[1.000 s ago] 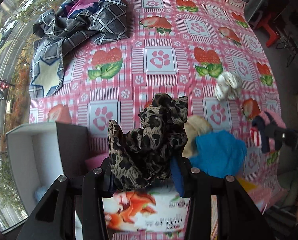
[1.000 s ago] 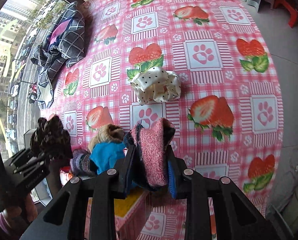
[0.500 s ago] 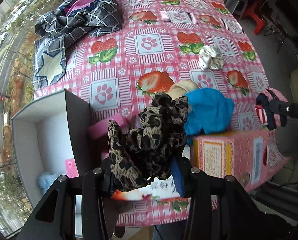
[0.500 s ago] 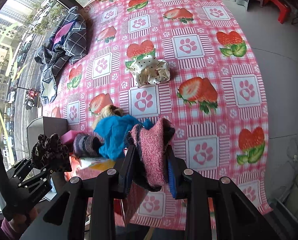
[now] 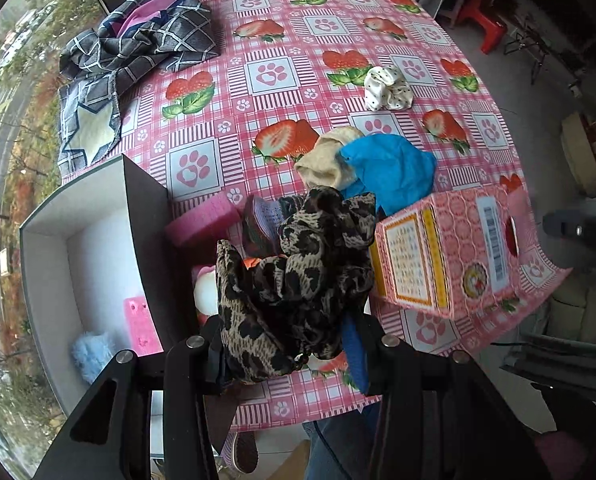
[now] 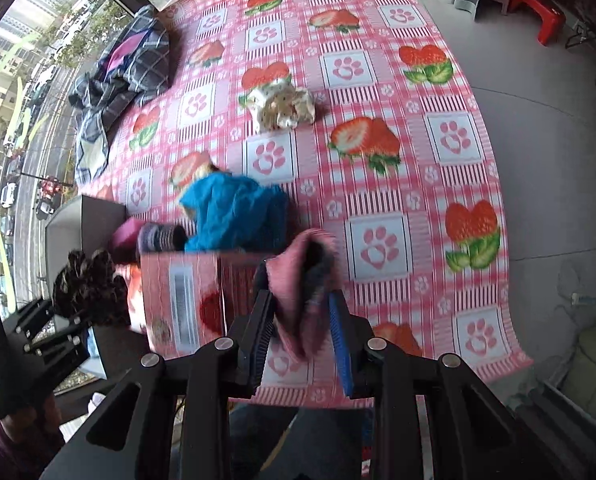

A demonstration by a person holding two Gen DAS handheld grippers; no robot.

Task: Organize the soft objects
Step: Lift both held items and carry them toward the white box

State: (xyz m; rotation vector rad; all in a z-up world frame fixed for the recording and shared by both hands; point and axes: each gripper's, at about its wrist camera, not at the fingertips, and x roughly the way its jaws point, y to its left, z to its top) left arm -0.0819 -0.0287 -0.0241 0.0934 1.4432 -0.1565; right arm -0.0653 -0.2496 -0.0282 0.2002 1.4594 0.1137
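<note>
My left gripper (image 5: 286,344) is shut on a leopard-print scrunchie (image 5: 294,280) and holds it above the table's front edge, beside an open white box (image 5: 54,240). The scrunchie also shows in the right wrist view (image 6: 90,288). My right gripper (image 6: 302,332) is shut on a pink and dark knitted sock (image 6: 302,280), lifted near the front edge. On the table lie a blue cloth (image 5: 390,164), a beige sock (image 5: 326,160), a white polka-dot scrunchie (image 5: 386,90), a pink sponge (image 5: 206,220) and a striped sock (image 6: 162,238).
A pink carton (image 5: 446,256) stands at the front edge, right of the left gripper. The white box holds a light blue fluffy item (image 5: 90,354) and a pink piece (image 5: 140,324). A plaid garment (image 5: 138,52) lies at the far left. A red stool (image 6: 546,16) stands beyond the table.
Both grippers have pulled back and up from the table with their items still held. The pink carton and the open box have come further into view.
</note>
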